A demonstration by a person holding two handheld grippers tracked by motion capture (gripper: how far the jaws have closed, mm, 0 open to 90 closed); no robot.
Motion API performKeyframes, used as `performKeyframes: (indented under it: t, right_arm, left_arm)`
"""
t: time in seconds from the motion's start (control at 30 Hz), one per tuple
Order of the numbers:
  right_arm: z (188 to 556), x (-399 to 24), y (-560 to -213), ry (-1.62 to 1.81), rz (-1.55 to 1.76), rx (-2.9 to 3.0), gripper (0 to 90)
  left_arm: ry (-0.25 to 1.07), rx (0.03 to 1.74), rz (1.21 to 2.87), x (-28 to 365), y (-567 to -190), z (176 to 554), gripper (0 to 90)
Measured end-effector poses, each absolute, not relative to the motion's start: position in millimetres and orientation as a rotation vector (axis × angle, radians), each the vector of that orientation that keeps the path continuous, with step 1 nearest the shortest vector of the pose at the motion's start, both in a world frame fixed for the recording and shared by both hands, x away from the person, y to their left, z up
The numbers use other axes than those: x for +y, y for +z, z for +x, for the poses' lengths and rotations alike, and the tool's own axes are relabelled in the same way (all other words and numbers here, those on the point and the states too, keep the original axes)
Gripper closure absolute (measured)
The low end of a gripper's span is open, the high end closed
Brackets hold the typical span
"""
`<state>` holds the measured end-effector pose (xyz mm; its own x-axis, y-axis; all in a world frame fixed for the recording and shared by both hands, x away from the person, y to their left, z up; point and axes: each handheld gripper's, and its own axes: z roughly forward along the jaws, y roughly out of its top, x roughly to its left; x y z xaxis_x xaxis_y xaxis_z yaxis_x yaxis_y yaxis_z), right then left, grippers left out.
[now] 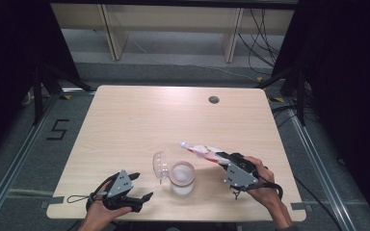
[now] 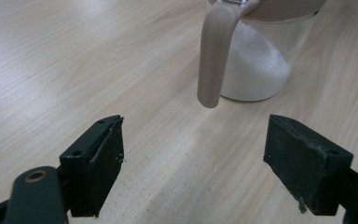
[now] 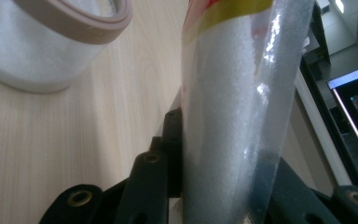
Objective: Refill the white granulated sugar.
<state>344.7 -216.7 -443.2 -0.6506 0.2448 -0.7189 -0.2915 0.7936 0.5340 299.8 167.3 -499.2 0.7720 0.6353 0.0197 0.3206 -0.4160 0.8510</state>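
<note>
Right hand-held gripper (image 1: 220,156) is clamped on a clear plastic bag (image 1: 200,149) of white granules, red and yellow print near its far end; in the right gripper view the bag (image 3: 233,116) sits squeezed between the jaws. Bag is held off the desk (image 1: 139,115), just right of and above the open jar (image 1: 182,177), its tip pointing away from the mouth. Jar has white powder in the bottom, hinged lid (image 1: 160,166) flipped to its left. Left hand-held gripper (image 1: 137,190) is wide open, holding nothing, resting near the desk's front edge, jaws aimed at the jar (image 2: 256,60). Step looks like pouring/refill. Next: bring the bag's open end over the jar mouth and tip down; left could steady the jar.
</note>
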Motion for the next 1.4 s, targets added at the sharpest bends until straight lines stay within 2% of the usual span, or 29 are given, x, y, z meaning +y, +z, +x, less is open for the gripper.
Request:
performKeyframes:
  t: [0.63,1.4]
  right_arm:
    - [362.9,-229.3,-460.4,0.976,0.123,2.148,77.2]
    - [352.8,-262.1,-459.1,1.064,0.431,2.109,75.6]
  left_arm:
    - [0.433,0.689,2.032,165.9,-499.1,301.3,19.4]
    - [0.424,0.710,2.022,166.5,-498.4,299.8,19.4]
